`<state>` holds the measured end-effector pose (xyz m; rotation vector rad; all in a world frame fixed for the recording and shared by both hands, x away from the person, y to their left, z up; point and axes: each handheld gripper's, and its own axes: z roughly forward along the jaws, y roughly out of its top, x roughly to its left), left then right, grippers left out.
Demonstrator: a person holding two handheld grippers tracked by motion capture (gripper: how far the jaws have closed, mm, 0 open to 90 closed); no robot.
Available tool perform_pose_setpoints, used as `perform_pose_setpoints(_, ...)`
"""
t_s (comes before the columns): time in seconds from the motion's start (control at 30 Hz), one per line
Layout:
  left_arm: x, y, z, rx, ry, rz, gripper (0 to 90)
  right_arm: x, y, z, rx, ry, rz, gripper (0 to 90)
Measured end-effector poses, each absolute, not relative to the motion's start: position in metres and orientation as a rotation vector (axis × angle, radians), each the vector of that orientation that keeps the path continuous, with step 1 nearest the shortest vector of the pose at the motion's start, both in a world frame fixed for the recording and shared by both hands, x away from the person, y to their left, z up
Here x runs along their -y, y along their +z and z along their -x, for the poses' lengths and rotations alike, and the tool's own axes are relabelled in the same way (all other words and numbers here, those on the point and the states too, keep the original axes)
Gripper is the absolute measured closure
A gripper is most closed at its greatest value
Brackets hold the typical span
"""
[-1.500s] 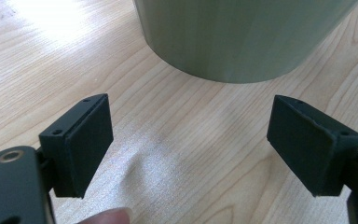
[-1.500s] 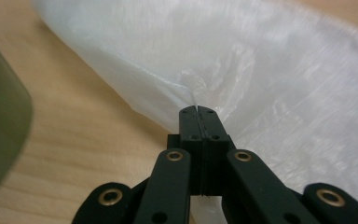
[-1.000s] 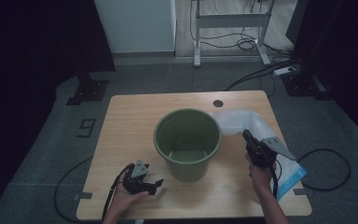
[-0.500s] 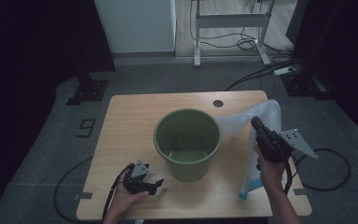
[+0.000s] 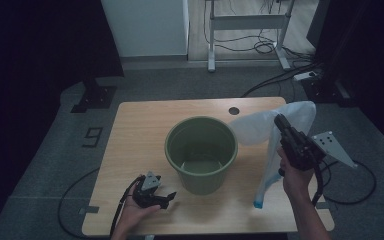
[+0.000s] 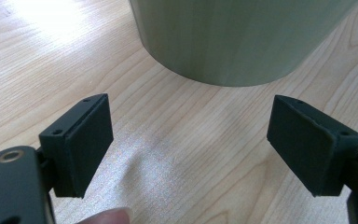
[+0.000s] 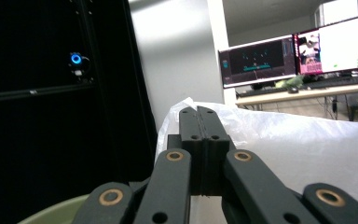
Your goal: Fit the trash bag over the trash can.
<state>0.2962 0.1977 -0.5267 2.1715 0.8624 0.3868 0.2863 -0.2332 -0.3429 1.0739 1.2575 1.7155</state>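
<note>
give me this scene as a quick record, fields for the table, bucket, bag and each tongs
table: light wooden top, round hole near its far edge
bucket: green, upright at the middle, nothing visible inside
bag: translucent white plastic, lifted beside the bucket's right, its blue end hanging near the table
left tongs: jaws wide apart, low over the table beside the bucket's base
right tongs: jaws pressed together on the bag's edge, raised

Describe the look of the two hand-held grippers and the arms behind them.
Both are black. The left hand-held gripper has flat rectangular pads, a brass-coloured pivot, a small grey plate and a black cable. The right hand-held gripper carries a larger grey three-cornered plate. No sleeves show on the forearms.
</note>
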Motion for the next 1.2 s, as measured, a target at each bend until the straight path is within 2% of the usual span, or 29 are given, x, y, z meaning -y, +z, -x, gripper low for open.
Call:
perform_pose_setpoints(0.33, -0.198, -0.526, -0.296, -0.864, 0.387, -2.164, 14.2, 0.229, -0.308, -0.271, -1.224, 1.769, -0.979, 89.4)
perform_pose_setpoints(0.87, -0.198, -0.522, -0.296, -0.878, 0.410, -2.143, 14.3, 0.223, -0.281, -0.254, -1.215, 1.839, -0.877, 89.4)
perform_pose_setpoints(1.2, -0.198, -0.516, -0.295, -0.875, 0.418, -2.116, 14.3, 0.201, -0.265, -0.260, -1.265, 1.854, -0.815, 89.4)
